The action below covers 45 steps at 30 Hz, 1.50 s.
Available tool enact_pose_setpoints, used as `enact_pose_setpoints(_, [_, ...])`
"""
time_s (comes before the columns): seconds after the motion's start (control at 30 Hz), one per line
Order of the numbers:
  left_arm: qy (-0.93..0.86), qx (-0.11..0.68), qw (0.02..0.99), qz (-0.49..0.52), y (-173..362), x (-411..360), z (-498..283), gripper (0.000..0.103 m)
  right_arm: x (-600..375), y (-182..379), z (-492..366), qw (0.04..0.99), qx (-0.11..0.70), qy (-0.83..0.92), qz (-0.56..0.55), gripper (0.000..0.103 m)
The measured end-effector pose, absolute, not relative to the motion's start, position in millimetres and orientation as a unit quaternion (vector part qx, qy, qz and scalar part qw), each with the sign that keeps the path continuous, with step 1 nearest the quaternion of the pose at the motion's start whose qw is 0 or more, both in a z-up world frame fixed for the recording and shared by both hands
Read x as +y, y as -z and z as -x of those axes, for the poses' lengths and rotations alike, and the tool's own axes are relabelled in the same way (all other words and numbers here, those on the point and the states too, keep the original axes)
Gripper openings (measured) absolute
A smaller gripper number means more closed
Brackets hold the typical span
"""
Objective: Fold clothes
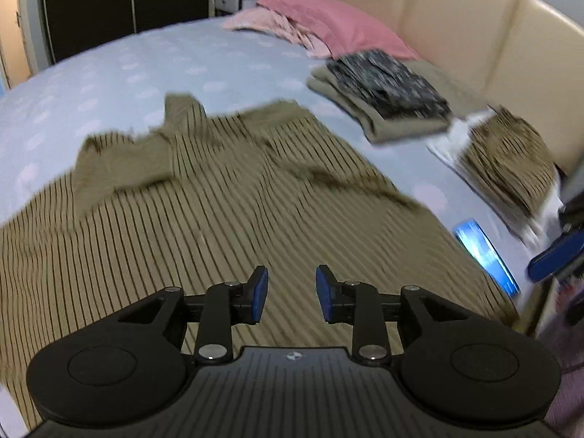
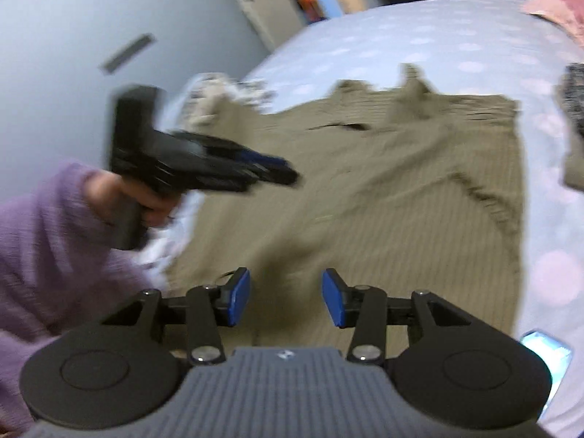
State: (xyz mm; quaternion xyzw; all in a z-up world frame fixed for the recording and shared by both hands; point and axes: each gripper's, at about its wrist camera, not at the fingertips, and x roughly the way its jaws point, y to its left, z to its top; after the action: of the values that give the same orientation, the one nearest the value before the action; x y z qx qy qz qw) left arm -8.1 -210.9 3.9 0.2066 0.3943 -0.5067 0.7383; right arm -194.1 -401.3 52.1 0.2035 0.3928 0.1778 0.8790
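An olive garment with thin dark stripes (image 1: 219, 200) lies spread flat on the bed, its sleeves bunched at the far end. My left gripper (image 1: 292, 292) hovers open over its near part, nothing between the blue pads. My right gripper (image 2: 286, 301) is also open above the garment (image 2: 383, 200), empty. In the right wrist view the left gripper (image 2: 281, 171) shows side-on over the garment's left edge, held by a hand in a purple sleeve (image 2: 54, 233). Both views are motion-blurred.
The bed has a light blue dotted sheet (image 1: 146, 65). At its right stand a folded olive pile topped by a black patterned piece (image 1: 387, 87) and a striped folded pile (image 1: 507, 160). A pink pillow (image 1: 328, 22) lies by the headboard. A lit phone (image 1: 485, 255) rests beside the garment.
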Motion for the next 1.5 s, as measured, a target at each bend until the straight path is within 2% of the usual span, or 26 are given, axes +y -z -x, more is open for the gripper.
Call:
enact_pose_setpoints(0.23, [0.49, 0.426, 0.735, -0.195, 11.8, -143.8, 43.2, 0.027, -355.9, -77.7, 238.2, 0.862, 0.421, -0.219, -0.181, 0.048])
enact_pose_setpoints(0.43, [0.467, 0.445, 0.746, -0.168, 19.9, -96.0, 59.5, 0.027, -335.1, -74.4, 236.0, 0.856, 0.468, -0.192, -0.105, 0.048])
enact_pose_setpoints(0.7, [0.379, 0.447, 0.799, -0.134, 35.8, -40.5, 57.4, 0.027, -305.7, -32.9, 173.7, 0.866, 0.473, -0.161, -0.032, 0.047])
enact_pose_setpoints(0.9, [0.302, 0.467, 0.823, -0.118, 57.9, -1.1, 51.4, 0.027, -238.0, 3.4, 116.0, 0.88, 0.448, -0.161, -0.004, 0.046])
enact_pose_setpoints(1.23, [0.2, 0.403, 0.892, -0.052, 24.1, 36.3, 5.1, 0.027, -202.6, 34.6, 31.9, 0.907, 0.402, 0.009, -0.127, 0.044])
enact_pose_setpoints(1.37, [0.186, 0.393, 0.899, -0.056, 10.0, 30.1, -32.6, 0.028, -185.2, 44.5, 8.9, 0.913, 0.386, 0.044, -0.124, 0.044])
enact_pose_setpoints(1.5, [0.187, 0.388, 0.901, -0.054, 3.1, 21.5, -78.8, 0.041, -170.4, 59.2, -14.0, 0.906, 0.402, 0.043, -0.122, 0.045])
